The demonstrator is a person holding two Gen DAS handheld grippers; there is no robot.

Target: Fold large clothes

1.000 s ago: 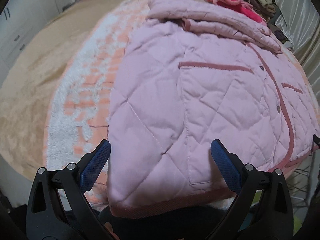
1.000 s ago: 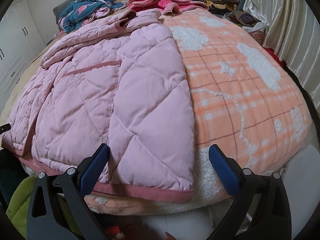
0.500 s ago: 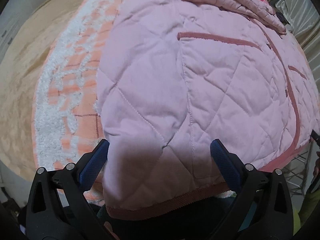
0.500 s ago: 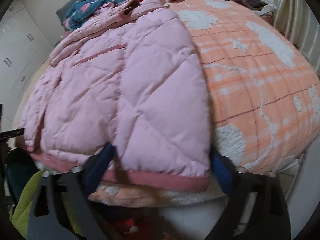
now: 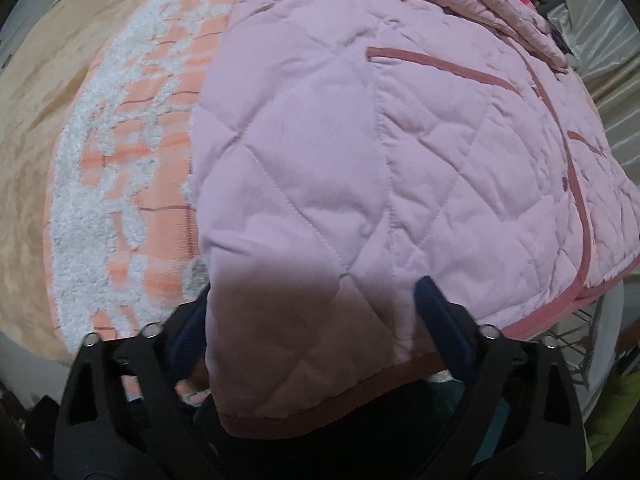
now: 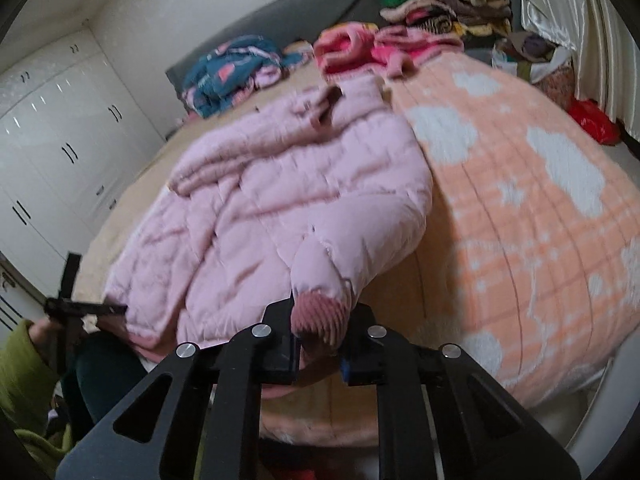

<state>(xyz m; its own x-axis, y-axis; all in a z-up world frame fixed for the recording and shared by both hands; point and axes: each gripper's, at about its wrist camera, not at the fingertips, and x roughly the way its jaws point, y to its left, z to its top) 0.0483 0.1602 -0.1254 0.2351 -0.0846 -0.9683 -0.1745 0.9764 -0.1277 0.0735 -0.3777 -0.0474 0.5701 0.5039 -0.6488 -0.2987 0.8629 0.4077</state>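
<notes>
I see the pink quilted jacket spread across the bed, lying on the peach plaid blanket, its ribbed hem at the blanket's near edge. My right gripper is clamped on the jacket's ribbed hem corner, bunching the fabric up off the blanket between the two pads. My left gripper has its jaws wide apart, straddling the jacket's other hem corner; its blue pads sit either side of the fabric without pinching it. Beyond the jacket's collar lie a blue patterned garment and a pile of pink clothes.
</notes>
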